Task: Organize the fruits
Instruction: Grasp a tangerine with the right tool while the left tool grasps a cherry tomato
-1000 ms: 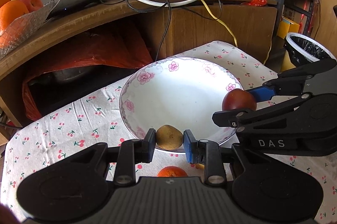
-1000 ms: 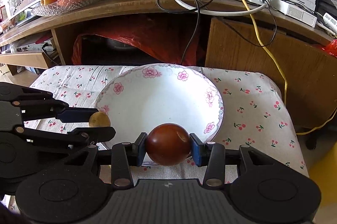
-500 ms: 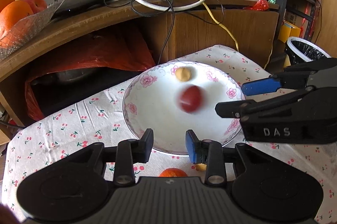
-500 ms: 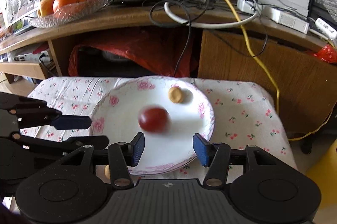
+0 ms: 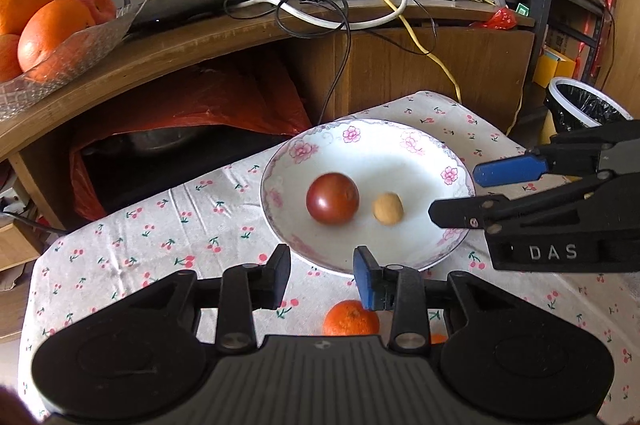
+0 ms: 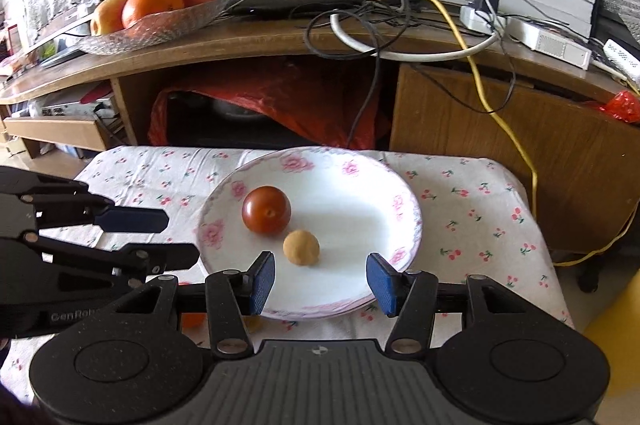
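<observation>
So both grippers are empty right now. The left gripper (image 5: 322, 277) has its jaws spread with nothing between them, and the right gripper (image 6: 320, 283) is the same, wide apart and holding nothing. Both hang over the near edge of the plate (image 6: 408, 225), which sits on the cherry-print worktop (image 5: 160, 225).

Two fruits are already in the plate: a dark red round fruit (image 6: 266, 210) and a small tan fruit (image 6: 301, 248), lying near each other but apparently not touching. I'd say that part of the sorting is done.

What's left, as far as I can see, is the small orange (image 5: 351, 317) lying on the cloth just outside the plate's near rim. In the left wrist view it's right under the left gripper, just behind and below the blue right-hand pad, so nearer to the camera than the fingertips. In the right view only a sliver of orange shows, low and to the left, behind the linkage.

So the left gripper is clearly the closer one. My guess is it needs to pull back and drop down to get the jaws around it. It's round, so no long axis to worry about.
</observation>
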Demonstrator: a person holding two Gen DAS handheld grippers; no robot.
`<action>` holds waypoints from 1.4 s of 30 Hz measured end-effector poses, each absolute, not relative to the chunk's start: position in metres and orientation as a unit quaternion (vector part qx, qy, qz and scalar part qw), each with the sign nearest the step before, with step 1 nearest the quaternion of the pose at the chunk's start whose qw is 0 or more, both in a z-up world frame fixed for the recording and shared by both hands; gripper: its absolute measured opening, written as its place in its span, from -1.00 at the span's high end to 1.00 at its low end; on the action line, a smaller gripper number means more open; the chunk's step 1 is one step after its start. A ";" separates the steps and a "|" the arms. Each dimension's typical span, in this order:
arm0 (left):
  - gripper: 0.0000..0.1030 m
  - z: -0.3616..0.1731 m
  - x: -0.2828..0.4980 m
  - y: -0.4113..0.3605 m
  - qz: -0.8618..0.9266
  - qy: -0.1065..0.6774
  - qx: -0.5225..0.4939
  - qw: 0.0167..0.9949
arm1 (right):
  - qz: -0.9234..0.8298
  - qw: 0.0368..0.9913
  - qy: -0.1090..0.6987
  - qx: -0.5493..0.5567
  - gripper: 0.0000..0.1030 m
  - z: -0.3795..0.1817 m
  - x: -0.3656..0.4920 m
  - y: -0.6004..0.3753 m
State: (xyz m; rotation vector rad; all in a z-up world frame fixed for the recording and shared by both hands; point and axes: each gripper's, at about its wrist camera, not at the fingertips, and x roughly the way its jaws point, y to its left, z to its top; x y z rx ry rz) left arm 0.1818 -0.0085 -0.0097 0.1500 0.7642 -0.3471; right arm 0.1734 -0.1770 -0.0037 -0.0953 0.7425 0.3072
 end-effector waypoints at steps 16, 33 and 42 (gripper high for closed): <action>0.15 -0.010 0.139 0.027 -0.199 0.394 0.073 0.894 | 0.229 0.879 0.414 -0.066 0.07 -0.021 0.128 -0.161; 0.14 -0.022 0.112 0.025 -0.258 0.427 0.079 0.863 | 0.261 0.857 0.435 -0.096 0.12 -0.045 0.132 -0.136; 0.14 -0.030 0.113 0.014 -0.263 0.439 0.079 0.855 | 0.252 0.856 0.442 -0.090 0.52 -0.043 0.134 -0.140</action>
